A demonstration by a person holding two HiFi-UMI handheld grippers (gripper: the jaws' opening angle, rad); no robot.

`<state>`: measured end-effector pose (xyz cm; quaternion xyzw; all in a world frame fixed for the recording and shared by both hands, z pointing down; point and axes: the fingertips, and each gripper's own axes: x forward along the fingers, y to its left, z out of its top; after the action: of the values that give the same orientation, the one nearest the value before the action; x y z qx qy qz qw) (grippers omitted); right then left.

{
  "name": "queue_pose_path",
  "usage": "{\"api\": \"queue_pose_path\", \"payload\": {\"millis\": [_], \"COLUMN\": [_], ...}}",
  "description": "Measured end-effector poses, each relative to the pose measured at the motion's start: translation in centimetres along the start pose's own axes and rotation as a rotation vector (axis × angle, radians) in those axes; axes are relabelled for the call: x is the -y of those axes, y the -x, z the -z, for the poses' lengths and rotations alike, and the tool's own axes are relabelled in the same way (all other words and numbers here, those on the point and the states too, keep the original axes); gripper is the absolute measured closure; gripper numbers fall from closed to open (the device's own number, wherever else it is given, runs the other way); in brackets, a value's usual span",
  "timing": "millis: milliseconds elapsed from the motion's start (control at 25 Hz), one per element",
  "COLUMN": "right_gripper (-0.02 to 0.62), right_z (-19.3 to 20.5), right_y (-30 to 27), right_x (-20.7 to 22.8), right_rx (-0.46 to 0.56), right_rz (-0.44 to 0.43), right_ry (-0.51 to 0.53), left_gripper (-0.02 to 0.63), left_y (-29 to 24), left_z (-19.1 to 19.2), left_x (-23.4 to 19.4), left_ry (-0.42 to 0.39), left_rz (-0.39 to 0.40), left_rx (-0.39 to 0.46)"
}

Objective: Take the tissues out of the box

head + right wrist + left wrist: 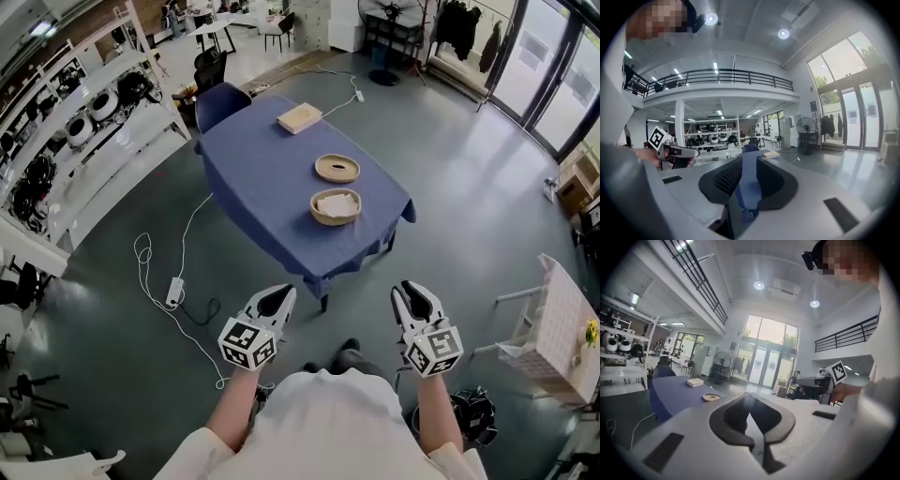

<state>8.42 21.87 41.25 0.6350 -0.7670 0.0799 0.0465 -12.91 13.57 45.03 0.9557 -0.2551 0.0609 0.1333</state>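
A flat beige tissue box lies at the far end of the blue-clothed table. Nearer me stand two woven bowls: the far bowl looks empty, the near bowl holds white tissue. Both grippers hang in front of my body, well short of the table. My left gripper has its jaw tips together with nothing between them; its own view shows the box and a bowl far off. My right gripper is open and empty, and the blue table shows through its gap.
White shelving with helmets lines the left side. A white cable and power strip lie on the floor left of the table. A dark chair stands at the table's far corner. A white rack and a black bag sit on my right.
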Motion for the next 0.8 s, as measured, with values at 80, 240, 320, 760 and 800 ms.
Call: {"api": "queue_pose_path", "payload": {"millis": [80,240,320,760,800], "right_gripper": [0.482,0.482,0.482,0.482,0.482], "right_z": [0.0,0.3,0.4,0.1,0.0], "right_y": [-0.3,-1.4,-2.4,-9.7,-10.6], "right_x": [0.3,1.3,1.8,9.1,9.7], "right_rx": [-0.002,-0.006,-0.007,-0.035,-0.037], "right_rz": [-0.001,-0.009,-0.02,-0.092,-0.098], "right_ry": [0.0,-0.009,-0.013,-0.022,-0.023], "left_gripper": [0.598,0.598,0.598,0.598,0.598], "left_y": [-0.5,-1.4,-2.1,-10.3,-11.1], "left_z": [0.1,0.5,0.5,-1.3,-1.4], "left_x": [-0.2,-0.7,-1.3,-4.1,-4.6], "left_ry": [0.003,0.009,0.013,0.024,0.026], "left_rz": [-0.001,-0.013,-0.023,-0.08,-0.085], "left_rx": [-0.005,-0.017,-0.02,-0.029,-0.031]}}
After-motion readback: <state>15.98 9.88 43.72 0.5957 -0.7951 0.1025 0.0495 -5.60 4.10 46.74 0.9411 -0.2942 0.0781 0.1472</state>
